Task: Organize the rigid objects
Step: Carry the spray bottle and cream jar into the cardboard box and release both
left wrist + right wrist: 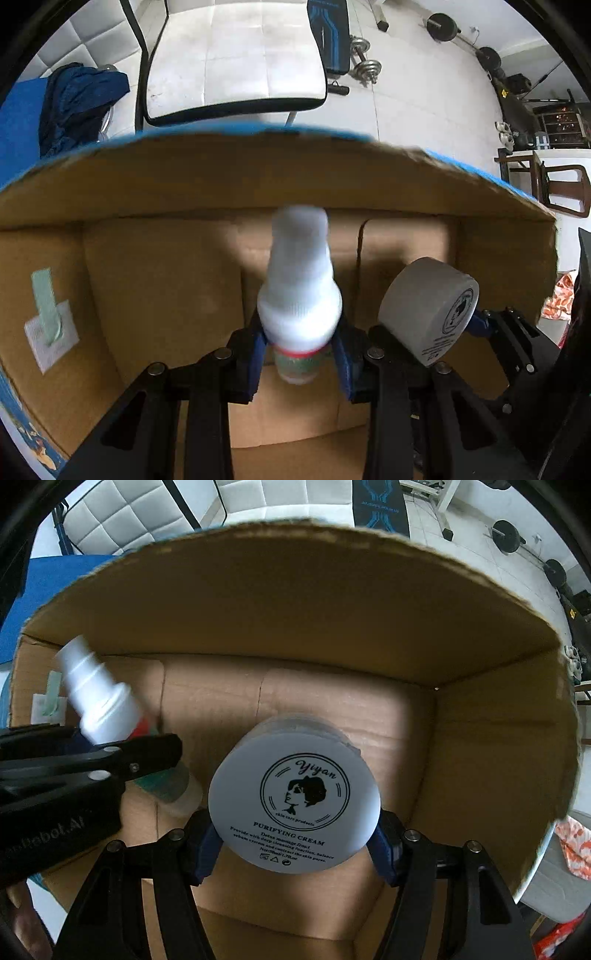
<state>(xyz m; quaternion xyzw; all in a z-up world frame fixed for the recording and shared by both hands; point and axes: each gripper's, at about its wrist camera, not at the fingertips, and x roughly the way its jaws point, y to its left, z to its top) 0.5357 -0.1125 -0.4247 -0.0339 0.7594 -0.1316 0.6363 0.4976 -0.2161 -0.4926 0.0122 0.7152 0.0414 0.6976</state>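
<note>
white chair, dumbbells, blue cloth

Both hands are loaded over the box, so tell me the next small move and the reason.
Probably lower both a little further, then release. The left tongs grip a white-capped spray bottle and the right tongs a round white cream jar, both inside the brown cardboard box but apparently above its floor.

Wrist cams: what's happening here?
A person is working two handheld grippers over an open cardboard box. The left gripper is shut on a spray bottle with a white cap, its fingers clamping the body. The right gripper holds a round cream jar, label toward the camera. Both items hang inside the box above its bare floor; neither is set down yet.
</note>
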